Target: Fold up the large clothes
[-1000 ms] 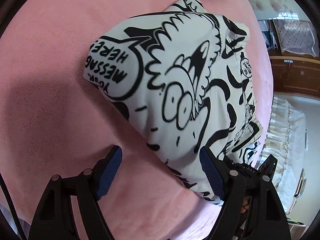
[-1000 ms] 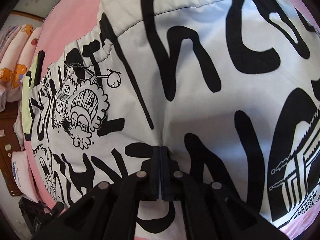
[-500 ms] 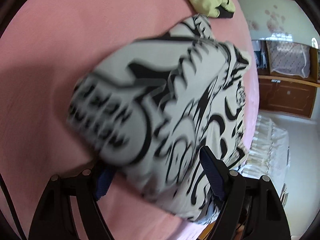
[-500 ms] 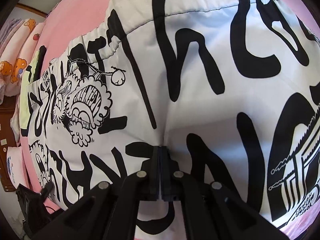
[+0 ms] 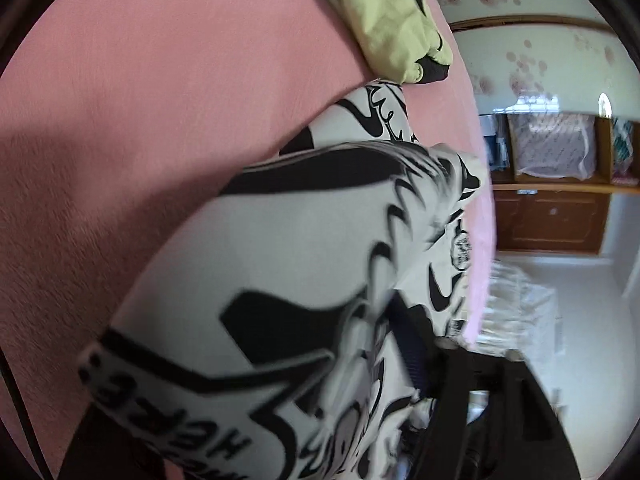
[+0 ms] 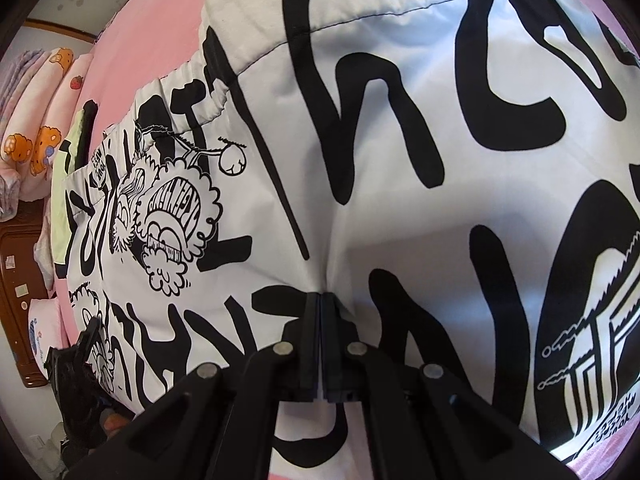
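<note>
A white garment with black cartoon print (image 6: 400,168) lies on a pink bed cover (image 6: 160,32). My right gripper (image 6: 322,304) is shut on a pinch of this cloth near its front edge. In the left wrist view the same garment (image 5: 260,280) is blurred and fills the lower half. It covers my left gripper's left finger. Only the right blue pad (image 5: 412,352) shows, pressed against the cloth. The jaw gap is hidden, so I cannot tell whether it is shut. The left gripper also shows in the right wrist view (image 6: 86,344), at the garment's far left edge.
A folded yellow-green garment (image 5: 384,12) lies at the far end of the pink bed cover (image 5: 160,100). A wooden cabinet (image 5: 552,216) stands beyond the bed's right edge. Pink printed pillows (image 6: 44,128) are stacked at the left.
My left gripper has moved in onto the garment's corner; the cloth now fills its view and hides the left finger. My right gripper has stayed shut on the cloth.
</note>
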A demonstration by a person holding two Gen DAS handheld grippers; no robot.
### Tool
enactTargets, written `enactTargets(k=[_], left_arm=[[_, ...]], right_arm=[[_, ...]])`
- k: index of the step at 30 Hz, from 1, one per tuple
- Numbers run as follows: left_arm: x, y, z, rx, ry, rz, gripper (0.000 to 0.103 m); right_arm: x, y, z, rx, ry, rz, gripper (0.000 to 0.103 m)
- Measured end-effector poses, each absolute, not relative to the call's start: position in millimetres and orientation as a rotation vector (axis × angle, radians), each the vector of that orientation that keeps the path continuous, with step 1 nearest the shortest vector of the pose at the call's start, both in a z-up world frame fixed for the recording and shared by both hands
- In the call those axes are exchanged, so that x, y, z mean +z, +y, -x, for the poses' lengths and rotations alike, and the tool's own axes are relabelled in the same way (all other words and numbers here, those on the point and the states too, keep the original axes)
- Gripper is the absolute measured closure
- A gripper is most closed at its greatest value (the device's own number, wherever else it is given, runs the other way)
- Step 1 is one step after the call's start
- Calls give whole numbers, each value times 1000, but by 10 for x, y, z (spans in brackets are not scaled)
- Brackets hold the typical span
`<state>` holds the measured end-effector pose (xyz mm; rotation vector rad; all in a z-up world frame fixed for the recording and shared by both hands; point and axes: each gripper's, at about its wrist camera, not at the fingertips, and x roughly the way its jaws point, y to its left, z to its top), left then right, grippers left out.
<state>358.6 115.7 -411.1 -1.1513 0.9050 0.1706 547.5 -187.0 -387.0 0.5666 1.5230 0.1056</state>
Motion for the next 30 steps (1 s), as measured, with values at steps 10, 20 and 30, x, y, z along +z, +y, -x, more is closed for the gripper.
enactTargets(k=[10,20,30], left_arm=[[-3535,993,-3757,144,885,997,89],[-2984,610,-4037,99,821,804,91],[-2460,-135,-4041,-40,706,707,92]], right_arm=[[-3841,-2012,-5399,83,1501,-569,103],[-3567,-1576,-5182,99,1344,-55,103],[-3522,-1872,-4936,164,1262,-136,103]])
